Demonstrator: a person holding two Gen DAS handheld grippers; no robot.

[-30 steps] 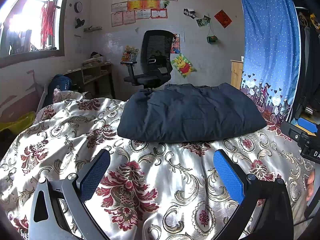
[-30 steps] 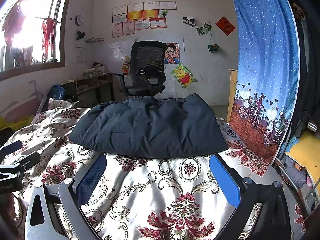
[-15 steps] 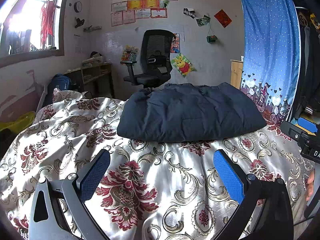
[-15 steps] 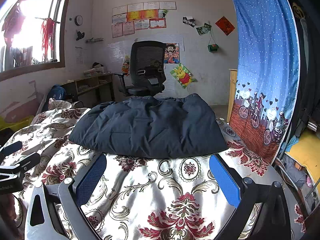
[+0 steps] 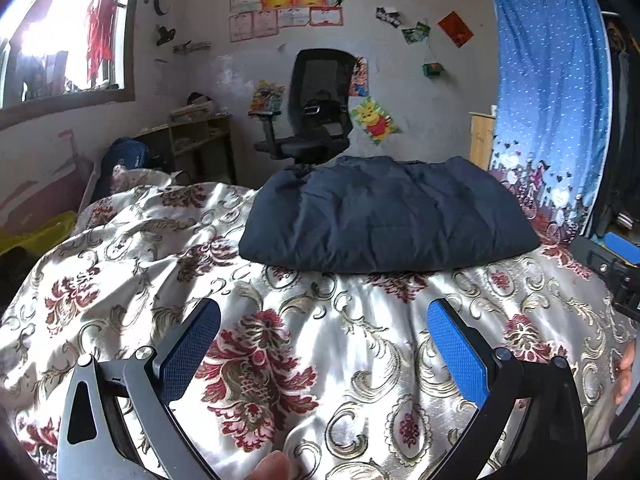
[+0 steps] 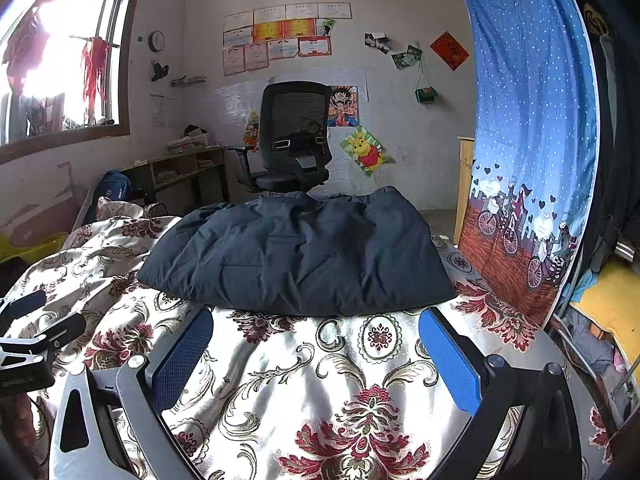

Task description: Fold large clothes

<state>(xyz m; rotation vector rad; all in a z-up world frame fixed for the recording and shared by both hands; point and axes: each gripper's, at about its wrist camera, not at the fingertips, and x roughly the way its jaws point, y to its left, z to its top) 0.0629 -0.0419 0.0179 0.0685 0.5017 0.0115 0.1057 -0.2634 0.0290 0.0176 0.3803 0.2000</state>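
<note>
My left gripper – jaws spread wide, nothing held, over floral bedspread. Folded dark jacket ahead of both, well apart. My right gripper – likewise wide, empty, jacket just beyond fingertips.

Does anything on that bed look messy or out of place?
Nothing stands out. The dark padded jacket lies in a puffy folded bundle on the flowered bedspread, its surface wrinkled. The left gripper and right gripper are open, short of it and holding nothing. Nothing looks spilled or torn.
</note>
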